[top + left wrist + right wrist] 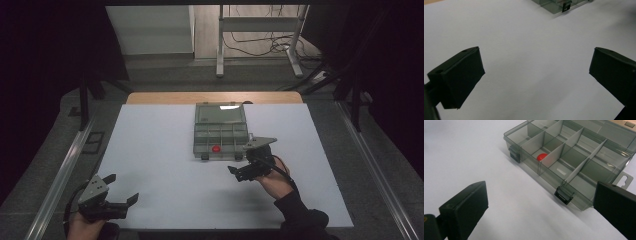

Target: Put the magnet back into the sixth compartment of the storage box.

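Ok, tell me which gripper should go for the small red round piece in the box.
Right gripper: open, beside the clear grey compartment box holding the small red round piece. Left gripper is at the table's near corner.

White table (150,165) bare across left and front. Open divided box (220,132) stands mid-table, lid back. Right gripper (239,161) just beside its front edge, jaws apart; left gripper (122,188) well clear.

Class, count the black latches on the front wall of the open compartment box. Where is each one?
2. One latch sits near the front wall's left end, beside the compartment with the red piece. The other latch sits toward the right end of the compartment box.
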Available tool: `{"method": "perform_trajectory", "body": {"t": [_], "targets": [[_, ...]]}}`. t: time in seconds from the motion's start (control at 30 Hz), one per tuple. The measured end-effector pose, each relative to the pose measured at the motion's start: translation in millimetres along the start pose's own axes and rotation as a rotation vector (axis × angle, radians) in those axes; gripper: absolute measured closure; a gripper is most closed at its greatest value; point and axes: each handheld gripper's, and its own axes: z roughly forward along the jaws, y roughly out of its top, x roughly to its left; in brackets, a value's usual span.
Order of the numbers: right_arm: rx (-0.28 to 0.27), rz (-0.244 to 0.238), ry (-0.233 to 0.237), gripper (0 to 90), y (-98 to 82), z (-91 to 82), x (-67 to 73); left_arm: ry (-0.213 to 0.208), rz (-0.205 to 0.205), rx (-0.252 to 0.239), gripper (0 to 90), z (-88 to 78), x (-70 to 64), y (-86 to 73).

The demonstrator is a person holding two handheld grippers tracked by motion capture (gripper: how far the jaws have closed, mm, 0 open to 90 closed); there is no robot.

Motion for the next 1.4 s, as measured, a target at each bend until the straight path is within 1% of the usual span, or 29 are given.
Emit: {"method": "perform_trajectory", "body": {"t": [0.23, 0.47, 0.83, 1.07, 1.2, 1.4], "targets": [[-0.002, 0.004, 0.000, 0.0, -5.5, -3.6, 2.8, 0.000, -0.001, 0.000, 0.1, -0.1, 0.1, -0.1], [0.002, -0.005, -0.004, 0.0, -10.4, -7.4, 4.8, 0.000, 0.000, -0.001, 0.1, -0.2, 0.1, -0.1], [-0.009, 0.005, -0.010, 0.0, -18.1, -16.6, 7.7, 0.001, 0.001, 0.000, 0.1, -0.2, 0.0, -0.1], [-0.019, 0.012, -0.018, 0.0, -23.5, -23.9, 7.7, 0.001, 0.003, 0.001, 0.1, -0.1, -0.2, 0.0], [-0.016, 0.011, -0.027, 0.0, -27.6, -26.7, 6.6, 0.001, 0.003, 0.001, 0.1, -0.1, -0.2, 0.0], [-0.015, 0.017, -0.038, 0.0, -33.9, -29.9, 4.2, -0.002, -0.007, -0.004, 0.1, -0.6, 0.9, -0.4]]}}
